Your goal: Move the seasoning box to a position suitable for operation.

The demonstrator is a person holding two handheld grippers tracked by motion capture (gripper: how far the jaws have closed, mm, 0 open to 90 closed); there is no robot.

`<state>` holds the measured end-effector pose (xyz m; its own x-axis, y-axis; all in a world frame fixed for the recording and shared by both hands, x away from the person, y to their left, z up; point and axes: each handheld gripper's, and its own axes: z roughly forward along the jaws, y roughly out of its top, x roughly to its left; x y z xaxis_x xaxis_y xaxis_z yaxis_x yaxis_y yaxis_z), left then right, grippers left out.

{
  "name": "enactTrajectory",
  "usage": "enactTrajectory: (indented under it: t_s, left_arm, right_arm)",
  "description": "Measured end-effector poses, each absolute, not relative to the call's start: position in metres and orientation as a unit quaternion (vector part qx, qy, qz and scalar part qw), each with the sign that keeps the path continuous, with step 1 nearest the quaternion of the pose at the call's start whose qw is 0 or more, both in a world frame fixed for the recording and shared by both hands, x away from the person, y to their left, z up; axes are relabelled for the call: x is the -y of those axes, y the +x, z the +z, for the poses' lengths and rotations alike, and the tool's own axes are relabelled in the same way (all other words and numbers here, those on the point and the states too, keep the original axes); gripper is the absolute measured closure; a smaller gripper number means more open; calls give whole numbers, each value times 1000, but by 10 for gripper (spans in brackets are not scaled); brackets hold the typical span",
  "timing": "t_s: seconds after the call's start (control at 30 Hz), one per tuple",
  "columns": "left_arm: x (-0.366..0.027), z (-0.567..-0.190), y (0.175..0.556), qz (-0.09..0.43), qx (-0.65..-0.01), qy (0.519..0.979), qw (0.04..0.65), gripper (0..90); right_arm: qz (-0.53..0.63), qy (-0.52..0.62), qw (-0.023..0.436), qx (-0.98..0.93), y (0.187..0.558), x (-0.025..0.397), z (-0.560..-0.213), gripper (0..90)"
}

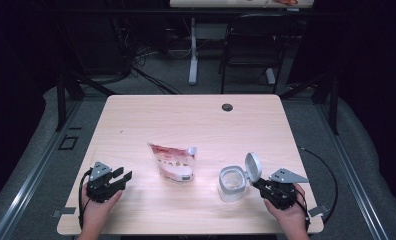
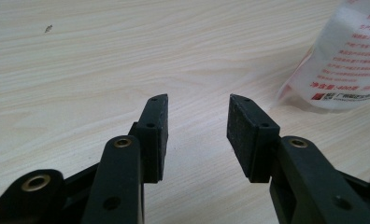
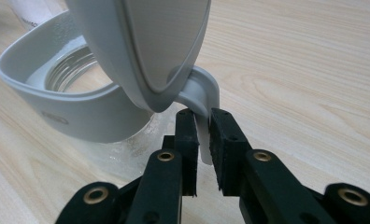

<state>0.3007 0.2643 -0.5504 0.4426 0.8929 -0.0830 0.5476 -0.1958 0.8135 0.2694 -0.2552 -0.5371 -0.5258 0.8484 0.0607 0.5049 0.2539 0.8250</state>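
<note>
Near the right front corner of the pale wooden tabletop (image 1: 151, 112), a clear glass jar with a grey-white plastic collar and hinged lid (image 1: 233, 182) is being kept upright, its lid (image 3: 150, 44) being held tilted open above the mouth. The right gripper (image 1: 262, 184) is being pressed against the jar's right side, and in the right gripper view (image 3: 202, 114) its two black jaws are being clenched on the curved white handle tab (image 3: 202, 100) that hangs below the lid's hinge. The gripper itself is being carried by the person's right hand (image 1: 288, 212) at the front edge.

Toward the middle of the tabletop, slightly nearer the front edge, a flat white and red plastic spouted pouch (image 1: 172, 161) is being left lying on its side, just left of the jar and apart from it. Near the left front corner, the left gripper (image 1: 125, 176) is being held low over the wood by the left hand (image 1: 100, 207), its jaws being kept spread and grasping nothing. In the left gripper view (image 2: 197, 100), bare wood is being seen between the pads, with the pouch (image 2: 344, 60) lying beyond the right jaw, untouched.
</note>
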Motion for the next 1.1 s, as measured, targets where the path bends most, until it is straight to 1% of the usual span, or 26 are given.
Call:
enactTrajectory:
  t_s: [0.37,0.6,0.93,1.1]
  left_arm:
    - [-263,-551,301,211,-482,746,408,586]
    - [-263,-551,302,210,-483,746,408,584]
    - [-260,-551,302,209,-478,750,406,581]
    - [-260,-550,301,210,-478,750,406,581]
  right_arm:
    - [424,451,216,-755,278,253,-539,811]
    - [436,458,207,-747,288,255,-542,802]
    - [446,462,193,-742,293,257,-543,797]
    - [438,460,197,-747,300,254,-541,798]
